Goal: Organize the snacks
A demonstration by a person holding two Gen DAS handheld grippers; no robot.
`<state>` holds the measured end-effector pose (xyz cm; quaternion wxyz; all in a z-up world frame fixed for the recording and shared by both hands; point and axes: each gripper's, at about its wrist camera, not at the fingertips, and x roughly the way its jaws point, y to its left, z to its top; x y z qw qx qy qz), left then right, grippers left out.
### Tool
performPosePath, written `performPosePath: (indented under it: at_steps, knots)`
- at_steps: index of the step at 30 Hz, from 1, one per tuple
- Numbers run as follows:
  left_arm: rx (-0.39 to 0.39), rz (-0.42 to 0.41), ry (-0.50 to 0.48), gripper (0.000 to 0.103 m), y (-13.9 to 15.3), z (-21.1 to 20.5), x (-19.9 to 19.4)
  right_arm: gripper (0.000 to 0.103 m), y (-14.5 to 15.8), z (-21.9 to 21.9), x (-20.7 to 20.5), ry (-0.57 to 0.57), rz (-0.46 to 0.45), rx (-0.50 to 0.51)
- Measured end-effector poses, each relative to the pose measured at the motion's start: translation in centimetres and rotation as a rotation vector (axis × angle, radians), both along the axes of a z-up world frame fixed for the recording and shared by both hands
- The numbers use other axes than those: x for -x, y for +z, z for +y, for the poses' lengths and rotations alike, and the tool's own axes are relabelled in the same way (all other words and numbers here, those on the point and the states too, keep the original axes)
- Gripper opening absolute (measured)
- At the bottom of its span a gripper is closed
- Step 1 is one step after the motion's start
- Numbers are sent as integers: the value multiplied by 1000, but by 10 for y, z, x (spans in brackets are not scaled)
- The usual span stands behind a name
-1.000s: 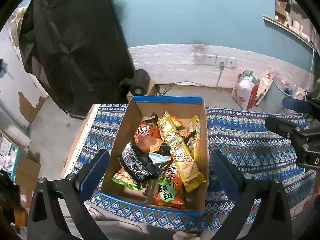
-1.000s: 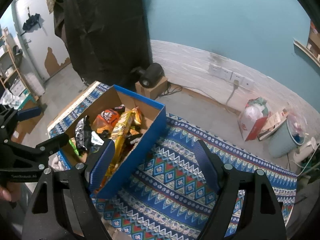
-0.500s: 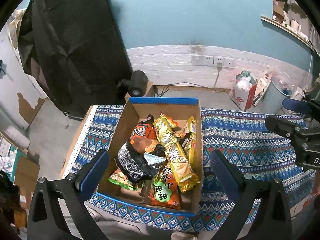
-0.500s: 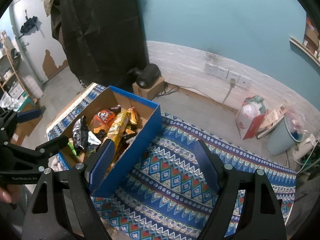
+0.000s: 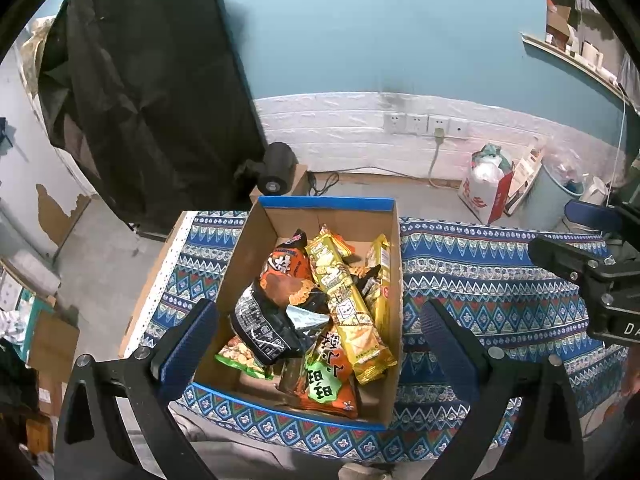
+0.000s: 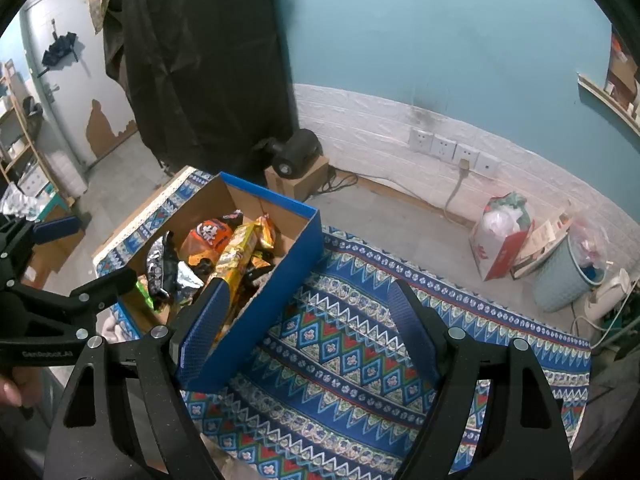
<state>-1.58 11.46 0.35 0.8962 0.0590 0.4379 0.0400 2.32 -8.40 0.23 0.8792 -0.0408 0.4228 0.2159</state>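
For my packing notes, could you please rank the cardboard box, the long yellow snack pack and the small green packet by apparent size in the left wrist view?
1. cardboard box, clearly largest.
2. long yellow snack pack.
3. small green packet, though it is partly hidden under the black packet.

Snack box [image 5: 394, 264] on patterned cloth [image 5: 480, 276]

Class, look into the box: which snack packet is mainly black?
The black packet with white print, lying at the box's left side over the green packet; the others are orange, yellow or green.
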Motion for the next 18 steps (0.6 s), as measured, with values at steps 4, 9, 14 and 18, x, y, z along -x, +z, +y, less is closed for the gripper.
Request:
performPosePath:
  at_steps: [4, 9, 14, 18]
  knots:
    - [-2, 2, 4, 101, 0, 0, 0, 80, 1, -1, -1, -1, 1, 2]
    - [-1, 18, 2, 101, -2, 0, 1, 80, 1, -1, 0, 0, 0, 3]
    - [-14, 20, 3, 101, -3, -2, 2, 80, 1, -1, -1, 1, 1, 7]
    - [-8, 25, 2, 101, -3, -3, 2, 80, 1, 0, -1, -1, 0, 6]
